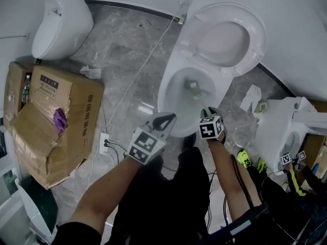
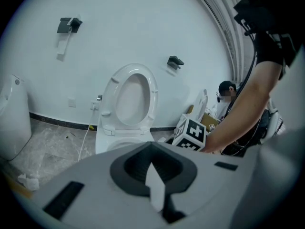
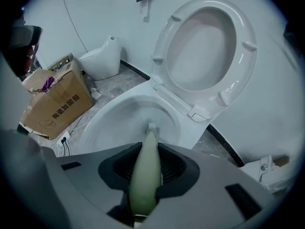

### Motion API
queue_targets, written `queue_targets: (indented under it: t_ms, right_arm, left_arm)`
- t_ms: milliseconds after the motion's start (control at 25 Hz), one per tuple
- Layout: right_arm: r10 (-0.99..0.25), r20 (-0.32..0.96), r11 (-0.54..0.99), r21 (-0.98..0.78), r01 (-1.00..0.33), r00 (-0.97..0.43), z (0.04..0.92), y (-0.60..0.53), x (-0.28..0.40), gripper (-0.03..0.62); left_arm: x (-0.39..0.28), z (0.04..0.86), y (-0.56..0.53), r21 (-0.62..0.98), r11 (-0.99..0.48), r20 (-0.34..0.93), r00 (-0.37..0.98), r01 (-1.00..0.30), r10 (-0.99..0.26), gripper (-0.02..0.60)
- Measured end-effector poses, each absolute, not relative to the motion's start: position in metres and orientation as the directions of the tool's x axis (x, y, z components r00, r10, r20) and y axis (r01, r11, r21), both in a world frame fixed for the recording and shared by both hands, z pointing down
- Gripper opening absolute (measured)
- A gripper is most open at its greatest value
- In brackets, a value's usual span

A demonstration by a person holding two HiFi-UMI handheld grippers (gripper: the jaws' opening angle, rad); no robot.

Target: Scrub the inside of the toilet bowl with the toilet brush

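The white toilet bowl (image 1: 171,93) stands open with its seat (image 1: 230,34) raised against the wall. My right gripper (image 1: 210,111) hangs over the bowl's near rim, shut on the pale green handle of the toilet brush (image 3: 145,175). The brush head (image 1: 193,87) is down inside the bowl, near the bottom. In the right gripper view the handle runs forward between the jaws (image 3: 148,163) to the small white head (image 3: 152,126). My left gripper (image 1: 166,120) hovers left of the bowl's front edge, jaws together on nothing (image 2: 153,168). It faces the toilet (image 2: 126,104).
A torn cardboard box (image 1: 51,121) sits on the floor at left, with a second white toilet (image 1: 61,22) behind it. A white cable (image 1: 138,75) runs to a power strip (image 1: 104,142). At right stands another toilet (image 1: 286,131), where another person (image 1: 294,180) works.
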State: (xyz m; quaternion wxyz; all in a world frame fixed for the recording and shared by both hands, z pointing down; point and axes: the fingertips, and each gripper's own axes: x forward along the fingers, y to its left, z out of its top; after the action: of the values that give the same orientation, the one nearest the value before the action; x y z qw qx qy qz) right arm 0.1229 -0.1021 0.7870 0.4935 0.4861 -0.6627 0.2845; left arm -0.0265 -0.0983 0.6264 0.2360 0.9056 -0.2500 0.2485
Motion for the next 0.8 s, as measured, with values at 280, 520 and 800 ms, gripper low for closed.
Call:
queue_targets:
  t_ms: [280,520,800]
  right_arm:
    - [-0.38,0.925,0.357,0.152,-0.922,0.005,0.765,-0.097,0.153,0.107]
    - [-0.37,0.929,0.373,0.175,-0.911,0.027,0.759,-0.084,0.171,0.107]
    - [-0.359,0.933,0.45,0.178,-0.875,0.005,0.752,-0.068,0.173,0.107]
  left_arm:
    - [-0.022,0.614,-0.095,0.315,-0.76,0.555,0.76,-0.568,-0.338,0.009]
    - [-0.019,0.607,-0.088,0.313,-0.762,0.555,0.761,-0.567,-0.337,0.009]
    - [-0.018,0.599,-0.083,0.302,-0.761,0.555,0.755,-0.574,-0.349,0.009]
